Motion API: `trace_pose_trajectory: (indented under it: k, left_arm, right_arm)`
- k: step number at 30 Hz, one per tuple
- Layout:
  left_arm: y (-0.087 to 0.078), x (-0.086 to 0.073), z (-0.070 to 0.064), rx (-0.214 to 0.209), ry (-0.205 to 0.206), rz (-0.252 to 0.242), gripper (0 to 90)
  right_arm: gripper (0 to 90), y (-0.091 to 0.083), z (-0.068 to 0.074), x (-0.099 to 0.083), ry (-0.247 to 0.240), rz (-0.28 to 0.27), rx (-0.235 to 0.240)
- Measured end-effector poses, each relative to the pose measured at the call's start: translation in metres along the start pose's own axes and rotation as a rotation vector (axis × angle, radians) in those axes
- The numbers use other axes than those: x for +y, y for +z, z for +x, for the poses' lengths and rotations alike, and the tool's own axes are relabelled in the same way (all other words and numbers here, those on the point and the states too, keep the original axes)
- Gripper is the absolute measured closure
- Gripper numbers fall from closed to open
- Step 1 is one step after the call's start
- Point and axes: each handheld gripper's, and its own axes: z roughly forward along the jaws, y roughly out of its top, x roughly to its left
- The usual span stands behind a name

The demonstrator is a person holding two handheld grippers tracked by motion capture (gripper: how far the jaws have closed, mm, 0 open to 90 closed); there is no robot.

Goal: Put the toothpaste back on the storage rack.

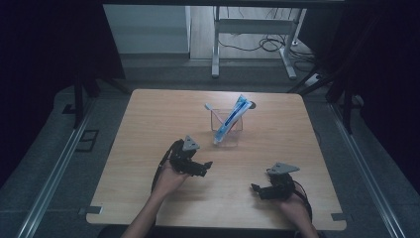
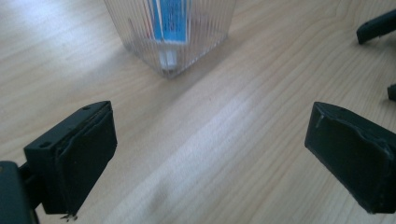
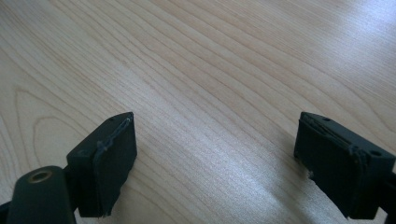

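Note:
A clear ribbed plastic cup (image 1: pixel 227 126) stands on the wooden table (image 1: pixel 148 124), past its middle. A blue and white toothpaste tube (image 1: pixel 231 119) leans in it, cap down, beside a white toothbrush (image 1: pixel 210 106). In the left gripper view the cup (image 2: pixel 196 32) and the tube's cap (image 2: pixel 168 59) are close ahead. My left gripper (image 1: pixel 207 166) is open with nothing in it, low over the table just in front and left of the cup. Near the front right, my right gripper (image 1: pixel 254 189) is open over bare wood, jaws pointing left.
The table's front edge (image 1: pixel 218 224) lies close to both hands. Beyond the far edge stand a metal desk frame (image 1: pixel 252 29) and loose cables (image 1: pixel 270 44) on the floor. Dark curtains hang on both sides. In the left gripper view, the right gripper's jaw tips (image 2: pixel 376 25) show at the upper right.

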Motion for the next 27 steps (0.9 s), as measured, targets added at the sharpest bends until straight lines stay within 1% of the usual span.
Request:
trace_pose_trajectory:
  k: [12, 18, 20, 27]
  left_arm:
    - [-0.002, -0.032, -0.005, -0.020, -0.044, 0.014, 2.7]
    - [-0.003, -0.047, -0.007, -0.011, -0.050, 0.031, 2.7]
    - [-0.003, -0.051, -0.008, -0.010, -0.058, 0.036, 2.7]
    - [-0.001, -0.066, -0.009, 0.005, -0.062, 0.069, 2.7]
  right_arm:
    - [12.6, 0.000, 0.000, 0.000, 0.001, 0.001, 0.000]
    - [12.6, 0.000, 0.000, 0.000, -0.002, 0.000, 0.000]
    - [12.6, 0.000, 0.000, 0.000, -0.001, 0.000, 0.000]
    - [12.6, 0.000, 0.000, 0.000, 0.000, 0.000, 0.000]
